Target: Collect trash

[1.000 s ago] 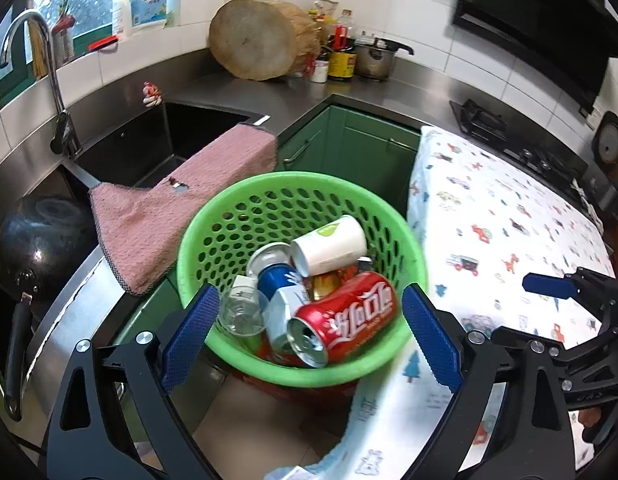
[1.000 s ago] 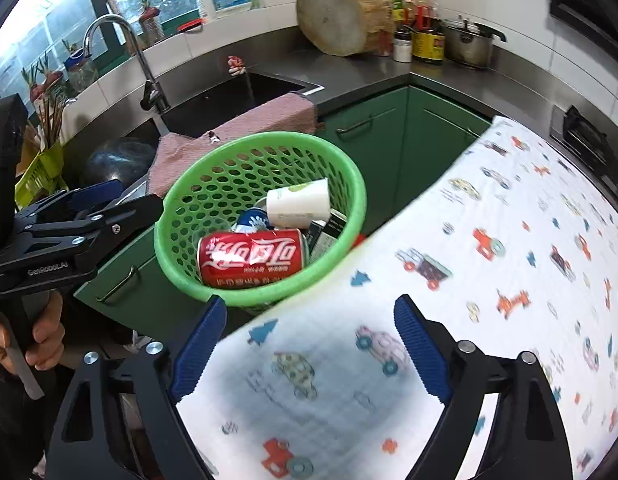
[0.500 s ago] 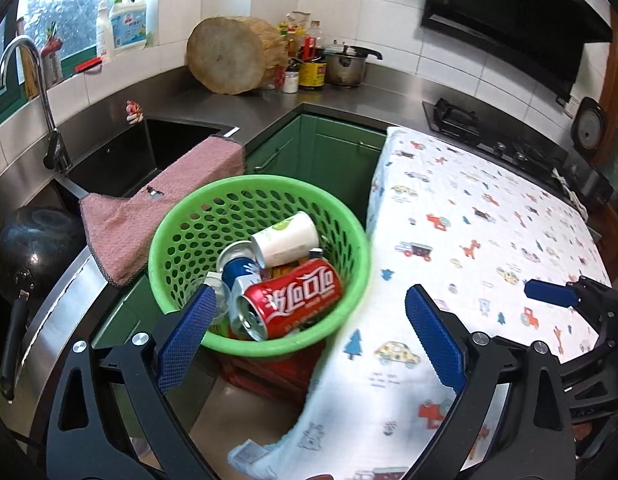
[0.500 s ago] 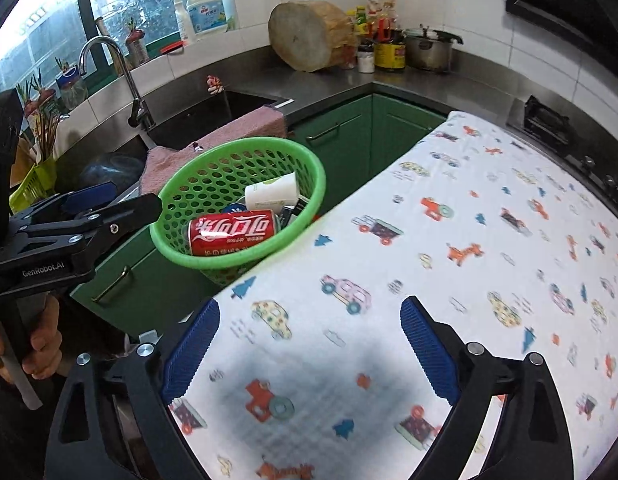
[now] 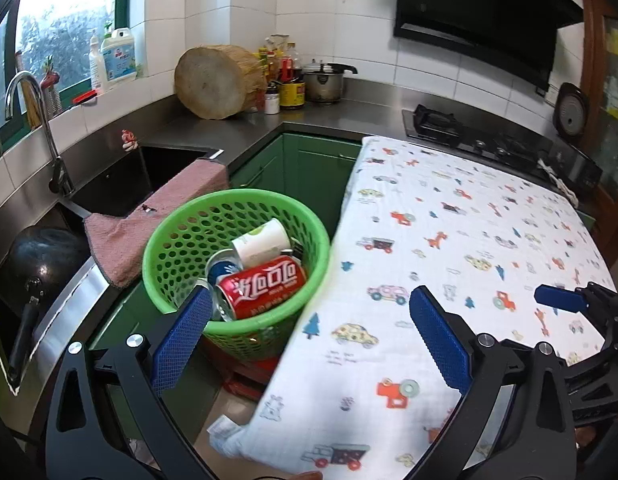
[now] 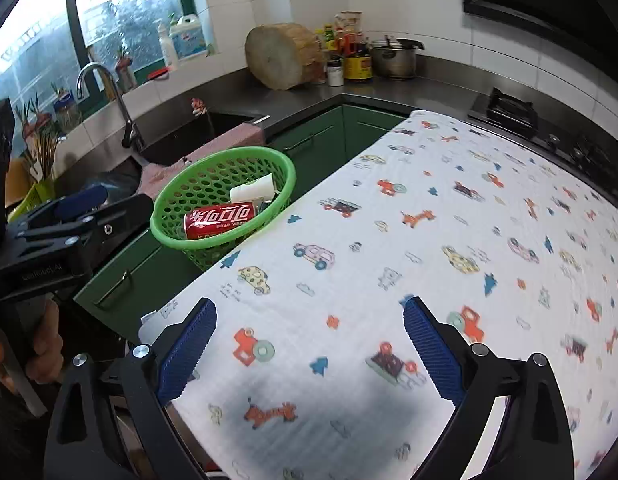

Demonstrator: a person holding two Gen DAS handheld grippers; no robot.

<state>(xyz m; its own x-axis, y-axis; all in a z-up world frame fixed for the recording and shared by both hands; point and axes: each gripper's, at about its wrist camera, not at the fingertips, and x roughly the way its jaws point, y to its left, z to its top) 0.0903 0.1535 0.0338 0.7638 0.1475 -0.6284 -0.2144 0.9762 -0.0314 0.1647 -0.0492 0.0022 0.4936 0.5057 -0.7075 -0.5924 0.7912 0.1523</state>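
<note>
You are holding the left gripper (image 5: 309, 320) with its blue-padded tongs spread wide and widening at this moment; nothing is sitting between them, and they are framing the near rim of the round green perforated plastic basket (image 5: 181, 240) and the edge of the white cloth printed with little cars and animals (image 5: 449, 240). You are holding the right gripper (image 6: 309, 344) over that same cloth, its blue tongs also spreading apart at this moment and pinching nothing.

The trash is lying inside the basket, which is standing just beside the left edge of the cloth-covered table, in front of the green cabinet doors (image 5: 309, 176). On top, a red aluminium drink can with white lettering (image 5: 265, 284) is lying on its side, its open end facing you. A white paper cup with a green mark (image 5: 261, 240) is lying tilted just behind it, touching it, and a blue can (image 5: 223, 266) is partly showing to the left beneath them.

A pink towel (image 5: 149, 220) is hanging over the edge of the dark steel sink (image 5: 121, 180) behind the basket. From the right wrist view, your hand (image 6: 41, 352) is gripping the handle of the left gripper at the left border, well apart from the basket. The cloth surface is lying flat under both pairs of tongs.
</note>
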